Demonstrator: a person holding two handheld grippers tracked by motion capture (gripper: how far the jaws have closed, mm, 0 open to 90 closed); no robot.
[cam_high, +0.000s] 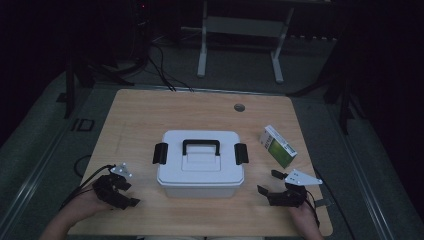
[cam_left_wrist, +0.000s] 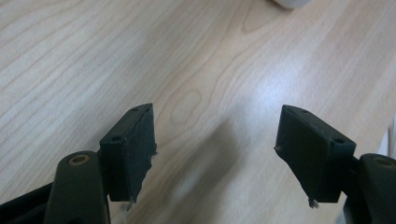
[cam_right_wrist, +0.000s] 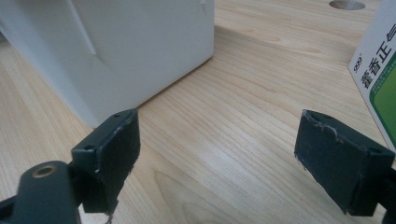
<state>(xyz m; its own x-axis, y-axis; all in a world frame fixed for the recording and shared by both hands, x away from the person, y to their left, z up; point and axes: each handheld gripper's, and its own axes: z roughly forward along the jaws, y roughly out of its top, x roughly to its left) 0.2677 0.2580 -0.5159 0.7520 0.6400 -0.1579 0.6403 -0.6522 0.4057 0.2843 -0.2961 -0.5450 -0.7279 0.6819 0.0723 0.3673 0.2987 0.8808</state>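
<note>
A white lidded box (cam_high: 200, 162) with a black handle (cam_high: 201, 145) and black side latches stands in the middle of the wooden table (cam_high: 150, 115). A green and white carton (cam_high: 278, 146) lies to its right. My left gripper (cam_high: 129, 194) rests near the table's front left, apart from the box; its jaws stand open over bare wood (cam_left_wrist: 217, 126). At the front right my right gripper (cam_high: 268, 182) is open too (cam_right_wrist: 219, 126), with nothing between its jaws. In the right gripper view the white box (cam_right_wrist: 130, 42) is ahead on the left and the carton (cam_right_wrist: 380, 74) on the right.
A round cable hole (cam_high: 239, 107) sits near the table's far edge, also seen in the right gripper view (cam_right_wrist: 346, 4). Beyond the table stands a white desk frame (cam_high: 240, 45) on a dark floor. Cables trail off the table's left side.
</note>
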